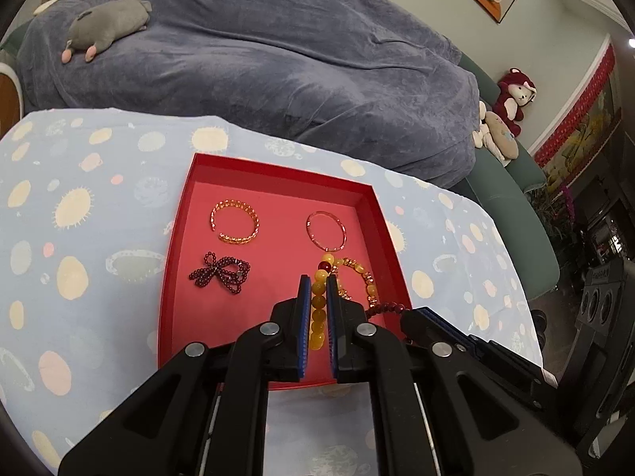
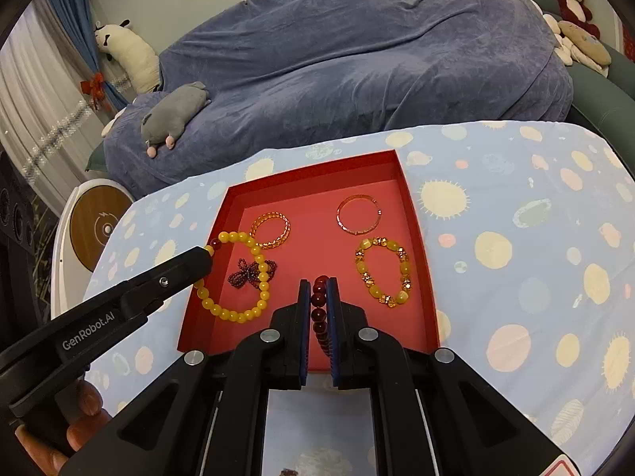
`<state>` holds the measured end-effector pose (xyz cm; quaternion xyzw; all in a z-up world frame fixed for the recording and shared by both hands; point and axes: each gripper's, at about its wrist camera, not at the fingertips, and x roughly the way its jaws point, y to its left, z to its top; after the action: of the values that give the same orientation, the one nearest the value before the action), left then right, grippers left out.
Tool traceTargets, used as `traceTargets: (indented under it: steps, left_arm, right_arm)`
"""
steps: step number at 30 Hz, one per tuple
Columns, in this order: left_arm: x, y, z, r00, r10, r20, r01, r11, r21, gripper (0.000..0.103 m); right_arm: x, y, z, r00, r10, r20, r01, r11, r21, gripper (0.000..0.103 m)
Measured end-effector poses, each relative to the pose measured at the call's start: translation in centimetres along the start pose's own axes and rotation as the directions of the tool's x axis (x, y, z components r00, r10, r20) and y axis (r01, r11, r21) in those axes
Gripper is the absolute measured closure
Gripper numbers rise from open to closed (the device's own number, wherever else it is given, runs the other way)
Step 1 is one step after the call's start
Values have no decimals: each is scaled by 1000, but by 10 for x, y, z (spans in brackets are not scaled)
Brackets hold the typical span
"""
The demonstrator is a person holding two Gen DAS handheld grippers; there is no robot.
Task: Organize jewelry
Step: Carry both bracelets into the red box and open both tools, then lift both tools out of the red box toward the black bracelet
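Note:
A red tray (image 1: 176, 238) (image 2: 317, 170) lies on the table. Inside are an orange coil bracelet (image 1: 236, 224) (image 2: 272, 228), a thin red bangle (image 1: 326, 230) (image 2: 358, 214), a bunched dark purple bead strand (image 1: 222, 273) (image 2: 252, 273) and a yellow-and-gold bead bracelet (image 1: 359, 277) (image 2: 383, 273). My left gripper (image 1: 317, 277) (image 2: 208, 256) is shut on a yellow bead bracelet (image 1: 317, 301) (image 2: 234, 315), whose loop hangs over the tray's left side. My right gripper (image 2: 318, 281) (image 1: 412, 313) is shut on a dark red bead bracelet (image 2: 319, 301) (image 1: 383, 309) above the tray's near edge.
The table wears a pale blue cloth (image 1: 79, 238) (image 2: 516, 238) with round patterns. Behind it is a sofa under a blue-grey blanket (image 1: 278, 59) with a grey plush toy (image 2: 174, 115). A round white stand with a wooden top (image 2: 101, 226) is at the table's left. A hand (image 2: 79, 408) grips the left tool.

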<state>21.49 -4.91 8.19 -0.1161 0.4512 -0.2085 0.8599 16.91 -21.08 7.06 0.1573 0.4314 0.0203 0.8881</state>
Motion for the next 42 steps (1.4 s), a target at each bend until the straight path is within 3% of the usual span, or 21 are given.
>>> traceTargets:
  steps: [8,16,18,19,21,23,42]
  left_arm:
    - [40,34,-22,987,136,-81,-134,991,21,96]
    - [44,54,-31,975,203,-85,-204,979,-1,95]
    - [43,56,-32,971,225,-75,-226,974,-10,94]
    - [42,57,-33,970,234,-68,-236,972,-15,89]
    - [40,57,-34,971,231,-64,-233,972,-21,76]
    - [35,54,-35,972,231,-47,-232,973,-14,71]
    - [-7,37,-61,977,212,-18,-212,977,2,69]
  right_arm:
    - [40,-16,-19,994,-70,-84,69,998,-10,95]
    - [47,-28,-22,990,-111,-87,110,994,-15,95]
    - [45,-25,-22,989,-126,-74,124,992,-37,93]
    - [43,-23,-22,988,-138,-67,135,990,-47,87]
    - [39,-20,-22,988,-145,-48,142,988,-58,77]
    - [35,-18,-22,989,-144,-37,142,988,-59,69]
    - [-8,-26,-51,989,-139,-38,139,990,-13,69]
